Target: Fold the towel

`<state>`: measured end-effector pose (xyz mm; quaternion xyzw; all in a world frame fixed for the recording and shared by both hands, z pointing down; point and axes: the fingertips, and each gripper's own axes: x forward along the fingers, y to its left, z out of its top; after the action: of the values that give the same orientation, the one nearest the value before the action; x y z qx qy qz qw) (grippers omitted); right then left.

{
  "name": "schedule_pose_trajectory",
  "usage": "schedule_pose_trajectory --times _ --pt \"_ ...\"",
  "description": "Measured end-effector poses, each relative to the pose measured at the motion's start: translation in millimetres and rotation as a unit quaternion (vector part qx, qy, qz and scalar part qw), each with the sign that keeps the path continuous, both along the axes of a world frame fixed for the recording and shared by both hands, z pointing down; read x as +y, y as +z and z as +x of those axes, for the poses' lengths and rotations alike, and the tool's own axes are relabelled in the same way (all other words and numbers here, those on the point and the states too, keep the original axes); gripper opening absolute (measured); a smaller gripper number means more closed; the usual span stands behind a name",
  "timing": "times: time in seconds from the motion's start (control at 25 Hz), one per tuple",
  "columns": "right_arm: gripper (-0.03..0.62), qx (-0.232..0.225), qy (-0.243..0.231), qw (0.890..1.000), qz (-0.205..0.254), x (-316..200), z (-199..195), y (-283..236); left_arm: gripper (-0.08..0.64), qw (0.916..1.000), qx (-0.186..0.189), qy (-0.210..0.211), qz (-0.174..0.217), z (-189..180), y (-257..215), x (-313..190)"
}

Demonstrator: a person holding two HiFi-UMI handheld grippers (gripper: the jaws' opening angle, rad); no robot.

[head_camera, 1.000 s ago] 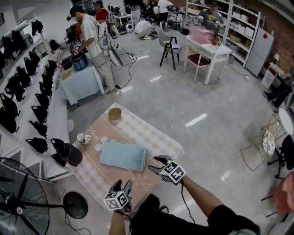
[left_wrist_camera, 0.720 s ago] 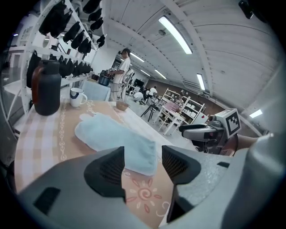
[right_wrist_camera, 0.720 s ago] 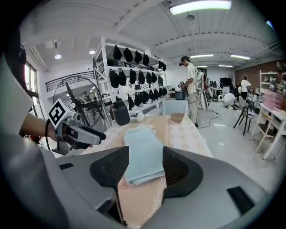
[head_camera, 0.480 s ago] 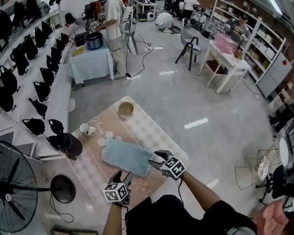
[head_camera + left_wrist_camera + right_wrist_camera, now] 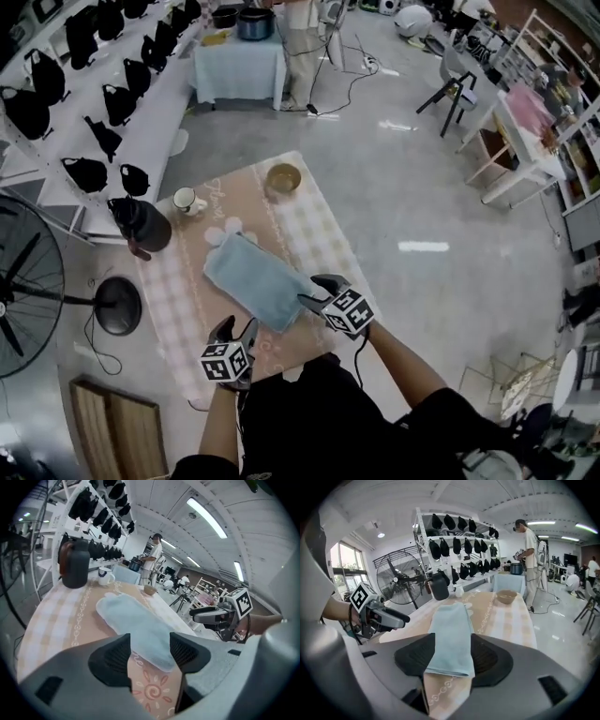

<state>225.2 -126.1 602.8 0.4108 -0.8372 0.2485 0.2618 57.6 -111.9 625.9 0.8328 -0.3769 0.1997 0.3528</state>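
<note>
While pale blue folded terry towel (image 5: 258, 281) lies flat, slantwise across middle of checked-cloth table (image 5: 314, 220), its near end toward the right edge, right gripper (image 5: 315, 292) straddles that end, jaws wide, pads not pressing. Left gripper (image 5: 236, 328) over near edge, jaws wide, nothing gripped.

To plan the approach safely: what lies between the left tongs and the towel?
Only bare tablecloth with a printed sun lies between the left tongs and the towel, as the left gripper view shows.
</note>
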Motion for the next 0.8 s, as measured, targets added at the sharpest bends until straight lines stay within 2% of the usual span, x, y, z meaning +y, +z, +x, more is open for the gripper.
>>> schedule_pose_trajectory --times 0.16,0.28,0.52,0.64,0.8 --pt "0.216 -0.011 -0.076 0.997 -0.018 10 -4 11 0.245 0.9945 -0.009 -0.103 -0.016 -9 1 27" --pt "0.216 -0.014 -0.114 0.993 -0.024 15 -1 24 0.245 0.9880 -0.012 -0.151 -0.027 -6 10 51" --pt "0.216 -0.008 -0.143 0.989 -0.040 16 16 53 0.245 0.9843 0.001 -0.167 -0.058 35 39 71" --pt "0.216 -0.019 -0.133 0.989 -0.068 17 22 70 0.245 0.9797 0.017 -0.183 -0.079 50 55 69" --pt "0.216 -0.035 -0.111 0.989 -0.095 13 24 88 0.245 0.9776 0.018 -0.187 -0.095 58 69 61"
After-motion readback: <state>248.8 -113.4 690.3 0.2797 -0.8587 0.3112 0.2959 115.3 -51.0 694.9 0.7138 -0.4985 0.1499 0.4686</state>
